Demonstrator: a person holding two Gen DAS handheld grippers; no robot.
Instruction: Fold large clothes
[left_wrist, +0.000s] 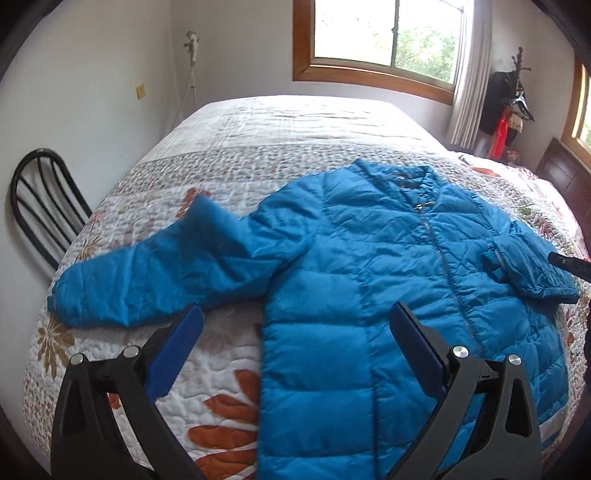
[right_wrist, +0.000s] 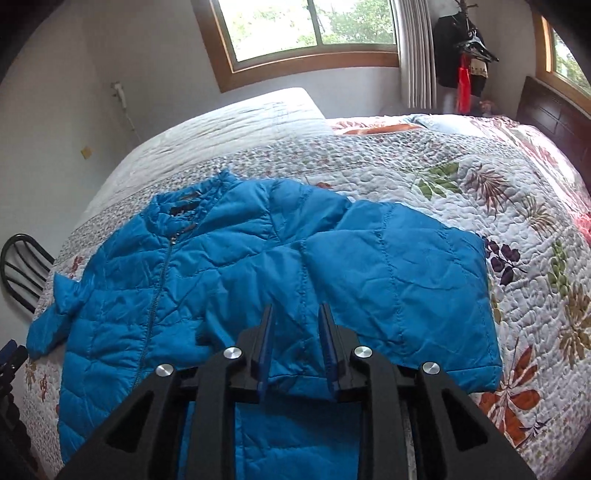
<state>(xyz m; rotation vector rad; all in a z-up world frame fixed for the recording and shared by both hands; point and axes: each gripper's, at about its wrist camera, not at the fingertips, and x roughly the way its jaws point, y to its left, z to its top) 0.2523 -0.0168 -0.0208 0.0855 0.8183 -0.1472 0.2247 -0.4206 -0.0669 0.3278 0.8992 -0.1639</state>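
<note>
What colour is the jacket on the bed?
Bright blue, quilted, with a grey zipper. The jacket shows best in the left wrist view.

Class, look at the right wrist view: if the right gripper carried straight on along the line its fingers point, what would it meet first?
Most likely the blue jacket: the right gripper, jaws slightly apart and empty, points down at the body beside the folded-in sleeve. Depth is unclear.
</note>
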